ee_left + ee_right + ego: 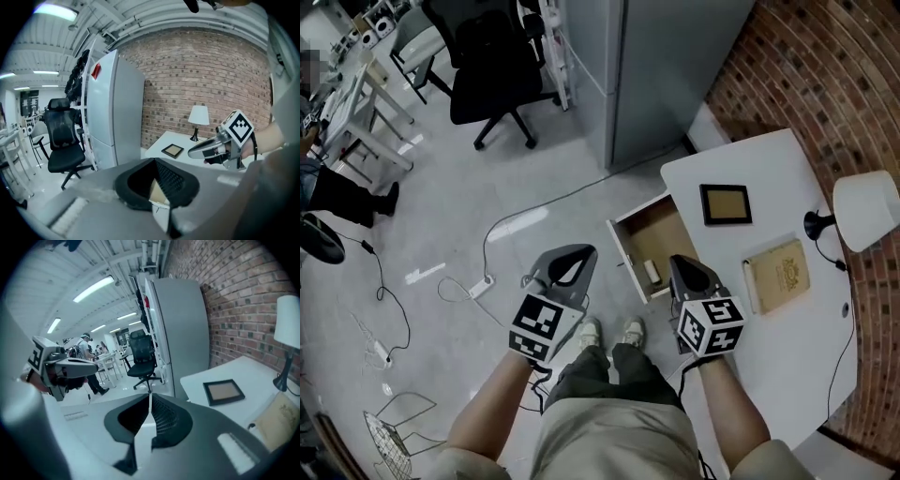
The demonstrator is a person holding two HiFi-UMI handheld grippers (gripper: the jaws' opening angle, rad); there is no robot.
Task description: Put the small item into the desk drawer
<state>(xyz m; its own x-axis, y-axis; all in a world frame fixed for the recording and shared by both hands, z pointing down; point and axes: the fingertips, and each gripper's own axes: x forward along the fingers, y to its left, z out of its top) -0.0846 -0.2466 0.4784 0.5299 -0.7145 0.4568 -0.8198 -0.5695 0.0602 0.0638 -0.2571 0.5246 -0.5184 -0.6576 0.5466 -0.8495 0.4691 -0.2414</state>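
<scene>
The desk drawer [661,230] stands pulled out from the white desk [750,159]. A small pale item [652,272] lies inside it near the front. My right gripper [677,260] hovers just right of the drawer's front, over the desk edge; its jaws meet at the tips with nothing between them [150,395]. My left gripper [584,251] hangs over the floor, left of the drawer, also shut and empty [154,160]. Each gripper shows in the other's view: the right gripper [197,151] and the left gripper [91,363].
On the desk lie a picture frame [726,203] and a tan book [778,275], with a white lamp [865,211] at the brick wall. A grey cabinet [666,66] and a black office chair [492,66] stand behind. A power strip [478,288] and cables lie on the floor.
</scene>
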